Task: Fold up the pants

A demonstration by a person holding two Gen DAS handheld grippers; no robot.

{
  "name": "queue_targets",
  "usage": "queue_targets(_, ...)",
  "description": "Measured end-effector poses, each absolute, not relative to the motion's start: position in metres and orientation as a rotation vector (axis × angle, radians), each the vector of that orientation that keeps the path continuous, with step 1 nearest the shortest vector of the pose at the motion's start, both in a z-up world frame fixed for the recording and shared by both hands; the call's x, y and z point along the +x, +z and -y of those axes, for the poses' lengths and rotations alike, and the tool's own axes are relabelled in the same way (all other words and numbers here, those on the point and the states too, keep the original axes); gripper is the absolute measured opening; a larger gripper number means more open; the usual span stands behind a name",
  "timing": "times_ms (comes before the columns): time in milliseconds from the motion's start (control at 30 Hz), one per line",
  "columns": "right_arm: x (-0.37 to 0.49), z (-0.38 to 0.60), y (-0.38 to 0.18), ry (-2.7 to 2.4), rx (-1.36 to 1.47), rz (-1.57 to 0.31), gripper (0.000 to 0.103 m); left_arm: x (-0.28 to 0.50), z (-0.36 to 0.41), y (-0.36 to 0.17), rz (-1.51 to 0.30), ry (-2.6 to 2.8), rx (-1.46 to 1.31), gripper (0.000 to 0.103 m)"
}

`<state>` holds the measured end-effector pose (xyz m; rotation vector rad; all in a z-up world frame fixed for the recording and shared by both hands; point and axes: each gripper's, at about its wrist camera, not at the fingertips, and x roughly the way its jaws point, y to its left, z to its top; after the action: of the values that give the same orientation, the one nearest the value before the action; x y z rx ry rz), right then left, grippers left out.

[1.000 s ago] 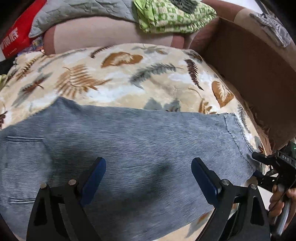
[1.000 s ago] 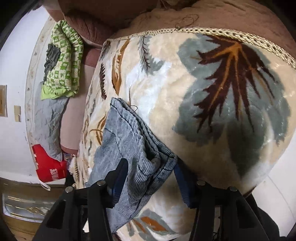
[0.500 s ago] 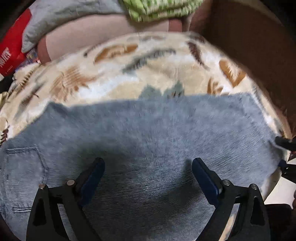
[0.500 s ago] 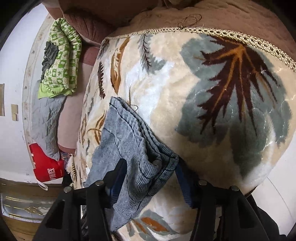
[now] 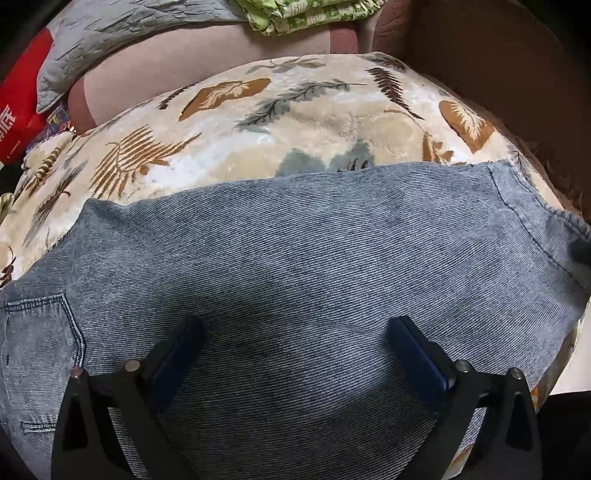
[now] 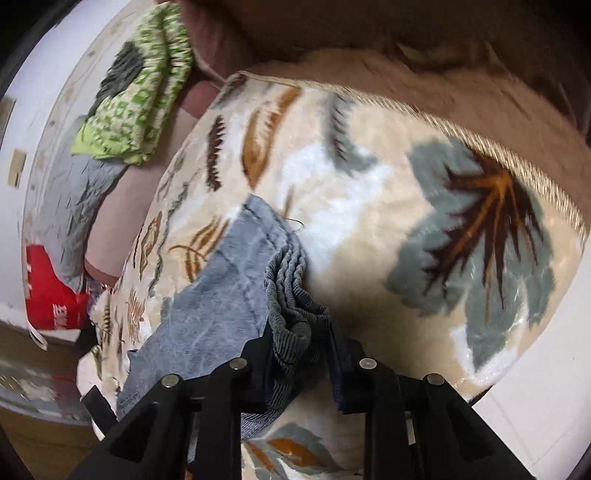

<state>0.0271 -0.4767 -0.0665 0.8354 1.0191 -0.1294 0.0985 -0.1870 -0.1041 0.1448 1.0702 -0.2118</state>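
Note:
Grey-blue denim pants (image 5: 295, 273) lie flat across a leaf-print blanket (image 5: 295, 110), back pocket at the left, hem at the right. My left gripper (image 5: 295, 332) hovers low over the middle of the pants, jaws wide open and empty. In the right wrist view the pants (image 6: 229, 288) run away to the left, and my right gripper (image 6: 301, 328) is shut on the bunched hem end of the legs at the blanket's (image 6: 388, 229) near edge.
A green patterned cloth (image 5: 306, 14) and a grey quilt (image 5: 110, 33) lie on the brown sofa back behind. A red bag (image 5: 18, 122) stands at the far left. A brown armrest (image 5: 498, 55) rises at the right.
My right gripper has closed on the hem end of the pants, which has bunched up. My left gripper has dropped closer to the fabric and stays open.

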Motion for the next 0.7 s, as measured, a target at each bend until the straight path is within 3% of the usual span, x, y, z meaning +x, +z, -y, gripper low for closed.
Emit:
queue_targets(367, 0.028, 0.477, -0.074, -0.168, 0.816, -1.054, 0.025, 0.099, 0.188, -0.103, -1.072, -0.221, 0.136, 0.102)
queue_targets(700, 0.039, 0.428, -0.010, -0.062, 0.656, -0.939, 0.025, 0.097, 0.168, -0.086, -1.057, -0.235, 0.021, 0.101)
